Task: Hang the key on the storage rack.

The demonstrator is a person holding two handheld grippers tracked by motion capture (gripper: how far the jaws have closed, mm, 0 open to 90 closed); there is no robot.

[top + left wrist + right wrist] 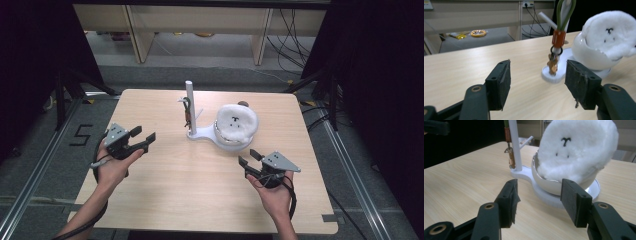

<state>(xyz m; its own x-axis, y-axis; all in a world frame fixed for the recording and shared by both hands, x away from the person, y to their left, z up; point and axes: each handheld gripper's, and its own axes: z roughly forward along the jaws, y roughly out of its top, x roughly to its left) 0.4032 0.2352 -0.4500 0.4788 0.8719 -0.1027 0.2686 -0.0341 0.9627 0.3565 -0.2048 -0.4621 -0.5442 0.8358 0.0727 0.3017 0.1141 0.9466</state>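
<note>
While both forearms are reaching in from the near edge of the wooden table (175,200), each hand is holding its gripper just above the bare top. Left gripper (142,139) is sitting at the table's left side, jaws standing wide apart with nothing between them; it is aiming toward the centre. Right gripper (249,157) is sitting nearer the right front, jaws likewise spread wide and empty, pointing up-left toward the stand.

Past the jaws, mid-table, a white stand (200,134) is resting flat on the wood. Its round dish end is carrying a white bowl (549,186), and a fluffy white plush (236,122) with a small black stitched face is sitting in that bowl, tilted and bulging over the rim. At the stand's other end a white post (190,102) is rising upright, with a short side peg angling off it.

Beside the post a green cord loop (565,12) with an orange collar is hanging, and a small coppery charm (552,65) is dangling from a ring under the collar, just over the base.

Farther off, beyond the table, pale cabinet legs (140,40) and loose black cables (292,40) are lying on the grey floor.
</note>
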